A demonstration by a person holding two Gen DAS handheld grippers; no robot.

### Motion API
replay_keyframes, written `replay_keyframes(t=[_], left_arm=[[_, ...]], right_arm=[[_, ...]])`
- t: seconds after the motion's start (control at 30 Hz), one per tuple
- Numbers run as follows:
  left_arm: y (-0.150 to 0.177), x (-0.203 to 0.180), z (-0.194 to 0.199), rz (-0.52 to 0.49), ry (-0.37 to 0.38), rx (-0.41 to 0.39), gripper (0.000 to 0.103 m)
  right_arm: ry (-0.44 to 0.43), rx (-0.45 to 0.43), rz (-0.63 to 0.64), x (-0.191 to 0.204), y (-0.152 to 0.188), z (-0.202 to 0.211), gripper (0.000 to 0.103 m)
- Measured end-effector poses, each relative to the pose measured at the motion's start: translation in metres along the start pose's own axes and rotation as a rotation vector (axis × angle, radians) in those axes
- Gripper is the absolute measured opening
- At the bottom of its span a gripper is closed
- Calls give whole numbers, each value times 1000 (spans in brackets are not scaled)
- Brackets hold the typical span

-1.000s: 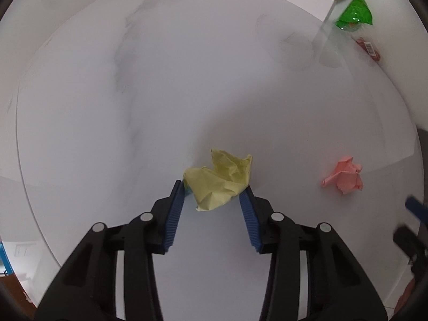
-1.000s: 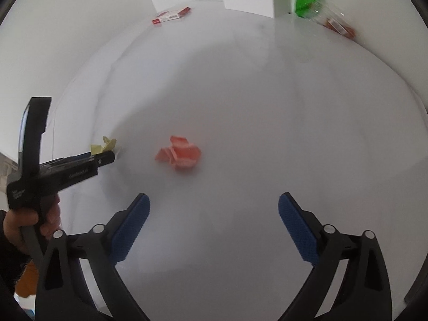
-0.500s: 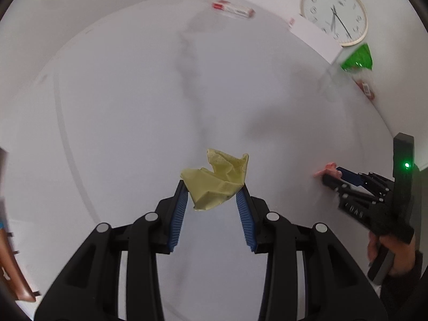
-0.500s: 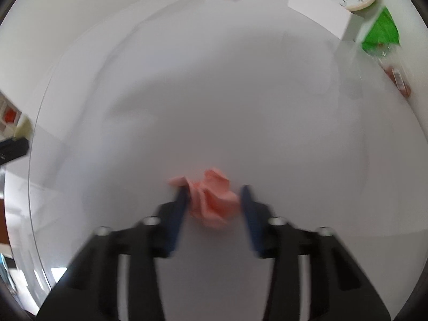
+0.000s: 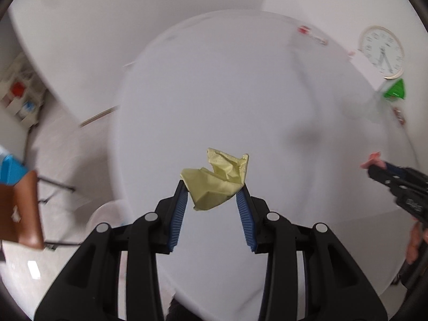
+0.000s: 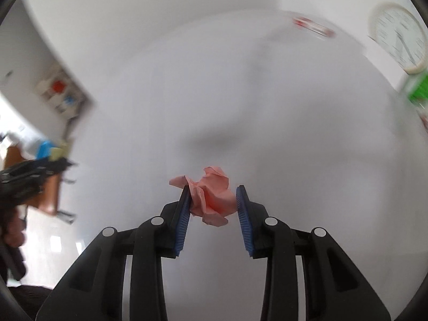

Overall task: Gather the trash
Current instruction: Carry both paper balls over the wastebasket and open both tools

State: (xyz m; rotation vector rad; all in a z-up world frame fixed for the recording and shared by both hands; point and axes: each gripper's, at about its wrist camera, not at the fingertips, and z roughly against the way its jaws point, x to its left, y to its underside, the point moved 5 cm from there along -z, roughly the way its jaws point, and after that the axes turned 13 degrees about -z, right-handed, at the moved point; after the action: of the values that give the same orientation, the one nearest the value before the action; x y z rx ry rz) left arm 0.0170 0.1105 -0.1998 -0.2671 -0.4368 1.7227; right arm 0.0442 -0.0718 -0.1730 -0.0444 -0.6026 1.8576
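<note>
1. The left gripper (image 5: 213, 186) is clamped on a crumpled yellow paper ball (image 5: 215, 180); the blue ribbed pads (image 5: 176, 218) press its lower sides, and most of the wad sticks out past the fingertips, held clear above the white round counter (image 5: 214, 80).
2. The right gripper (image 6: 213, 192) is clenched on a crumpled pink paper ball (image 6: 211, 195). Its jaws have just been closing, and the ball sits between them, squeezed by the blue pads (image 6: 183, 227), with a loose corner poking out to the left of the left fingertip.
3. In the left wrist view, the right gripper shows at the right edge, a scrap of the pink ball at its tip, with the person's hand (image 5: 414, 240) behind it.
4. In the right wrist view, the left gripper appears blurred at the left edge with a bit of yellow at its tip, held by the other hand (image 6: 12, 230).
5. Left of the counter, lower down, stand a brown chair (image 5: 20, 208) and a blue object (image 5: 9, 167) on the pale floor.
6. At the far right of the counter lie a green plastic wrapper (image 5: 394, 89) and, against the wall, a round white wall clock (image 5: 381, 50) behind a white box (image 5: 365, 67).
7. Farther along the far rim lies a small red-and-white packet (image 5: 311, 33), blurred.
</note>
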Motion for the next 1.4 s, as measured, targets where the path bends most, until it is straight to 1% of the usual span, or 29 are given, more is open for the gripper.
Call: replay_keyframes(t=[0.13, 0.17, 0.23, 0.3, 0.37, 0.43, 0.47, 0.53, 0.6, 0.7, 0.77, 0.8, 0.83, 0.93, 1.03, 1.13, 1.23, 1.27, 1.3, 1.33, 1.37, 1.4], left_arm=[[52, 64, 18, 77, -63, 17, 38], [62, 78, 22, 90, -71, 20, 38], [84, 105, 24, 114, -95, 29, 38], [105, 130, 21, 142, -93, 47, 38], [121, 149, 12, 160, -91, 70, 38], [137, 168, -8, 166, -80, 105, 38], [144, 176, -14, 168, -71, 115, 38], [156, 187, -41, 180, -43, 152, 38], [168, 198, -68, 190, -13, 185, 38], [184, 208, -107, 200, 45, 240, 42], [191, 209, -126, 192, 63, 267, 47], [195, 208, -136, 185, 71, 274, 49], [197, 208, -143, 177, 75, 279, 55], [208, 209, -155, 165, 80, 289, 62], [211, 215, -154, 186, 97, 292, 66], [214, 222, -147, 204, 101, 280, 76], [212, 229, -130, 205, 93, 253, 77], [213, 232, -126, 207, 90, 252, 79], [214, 238, -117, 217, 74, 246, 82], [215, 244, -109, 230, 59, 234, 88], [218, 252, -96, 249, 33, 210, 90], [220, 257, -88, 259, 18, 198, 91]], right_arm=[[-120, 36, 84, 94, 26, 1, 35], [-141, 47, 99, 108, 28, 0, 35], [-185, 80, 146, 153, 37, -6, 35], [-202, 105, 197, 186, 45, -13, 35], [-202, 118, 240, 212, 50, -19, 35], [-196, 135, 275, 241, 59, -24, 35], [-190, 140, 282, 247, 60, -26, 35], [-171, 156, 293, 263, 64, -32, 35], [-151, 170, 297, 270, 69, -37, 35], [-120, 183, 303, 282, 81, -37, 35], [-102, 190, 306, 289, 81, -44, 35], [-95, 190, 308, 290, 88, -45, 35], [-90, 189, 312, 292, 91, -45, 35], [-78, 194, 327, 299, 94, -51, 35], [-79, 198, 338, 308, 99, -52, 35], [-86, 196, 353, 316, 99, -54, 35], [-98, 184, 366, 324, 97, -54, 35], [-99, 182, 371, 325, 97, -55, 35], [-101, 179, 381, 329, 97, -58, 35], [-104, 180, 394, 333, 98, -64, 36], [-105, 184, 404, 334, 99, -69, 36], [-109, 194, 419, 339, 102, -80, 37]])
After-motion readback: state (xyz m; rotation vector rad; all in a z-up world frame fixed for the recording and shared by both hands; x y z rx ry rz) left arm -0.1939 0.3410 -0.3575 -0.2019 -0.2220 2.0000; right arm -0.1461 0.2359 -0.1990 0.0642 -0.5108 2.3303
